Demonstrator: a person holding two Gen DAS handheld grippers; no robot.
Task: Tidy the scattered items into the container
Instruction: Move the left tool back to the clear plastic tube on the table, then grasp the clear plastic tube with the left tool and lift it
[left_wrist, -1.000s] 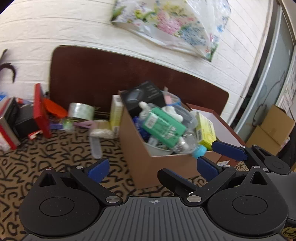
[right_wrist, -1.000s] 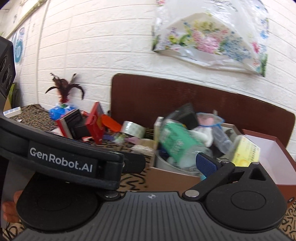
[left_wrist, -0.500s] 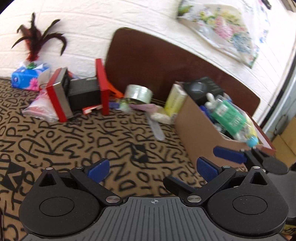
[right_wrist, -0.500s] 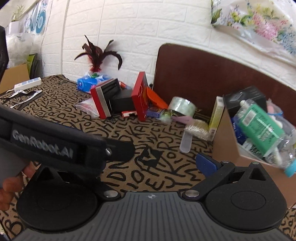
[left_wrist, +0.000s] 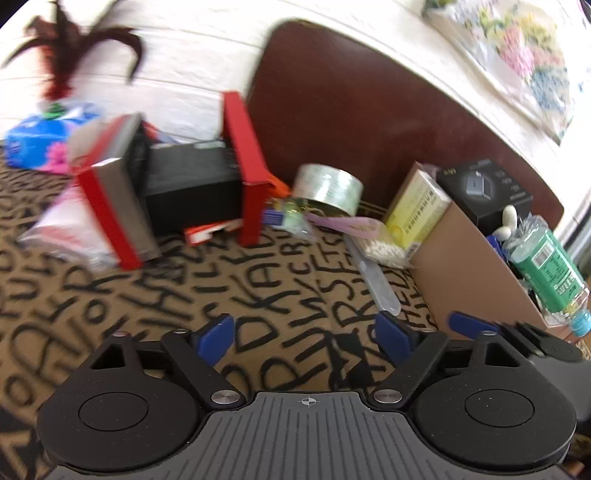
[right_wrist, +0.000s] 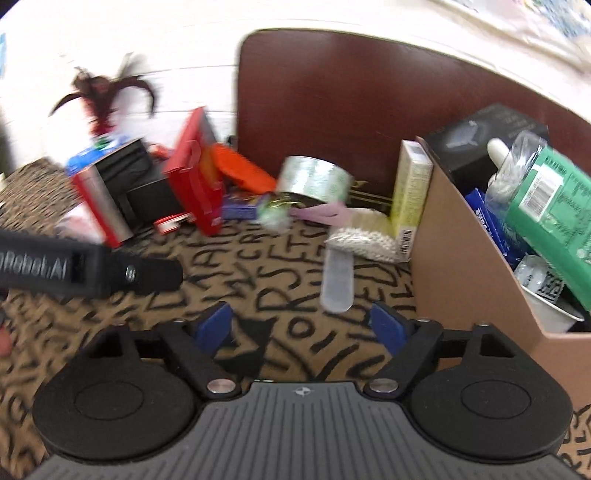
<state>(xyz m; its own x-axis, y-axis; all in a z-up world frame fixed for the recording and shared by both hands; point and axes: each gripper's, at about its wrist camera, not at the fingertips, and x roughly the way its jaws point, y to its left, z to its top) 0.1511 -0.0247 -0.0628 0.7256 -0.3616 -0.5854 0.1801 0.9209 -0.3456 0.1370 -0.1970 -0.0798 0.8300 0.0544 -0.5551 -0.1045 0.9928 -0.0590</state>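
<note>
A brown cardboard box (left_wrist: 465, 266) stands at the right, crammed with a green bottle (left_wrist: 543, 262), a black box (left_wrist: 484, 192) and more; it also shows in the right wrist view (right_wrist: 465, 273). Scattered items lie against the wall: a tape roll (left_wrist: 327, 188), a yellow carton (left_wrist: 417, 210), a clear tube (left_wrist: 376, 280), a bag of white beads (left_wrist: 380, 249), red boxes (left_wrist: 243, 166). My left gripper (left_wrist: 304, 338) is open and empty above the cloth. My right gripper (right_wrist: 303, 326) is open and empty, near the clear tube (right_wrist: 336, 280).
A patterned brown cloth (left_wrist: 184, 295) covers the table. A dark brown board (left_wrist: 369, 122) leans on the white brick wall. A blue tissue pack (left_wrist: 37, 140) and a red feather (left_wrist: 62, 62) stand at the far left. The left gripper's body (right_wrist: 74, 269) crosses the right wrist view.
Both grippers have moved closer to the scattered items near the wall. The cardboard box has slid toward the right edge of both views. Both stay open and empty.
</note>
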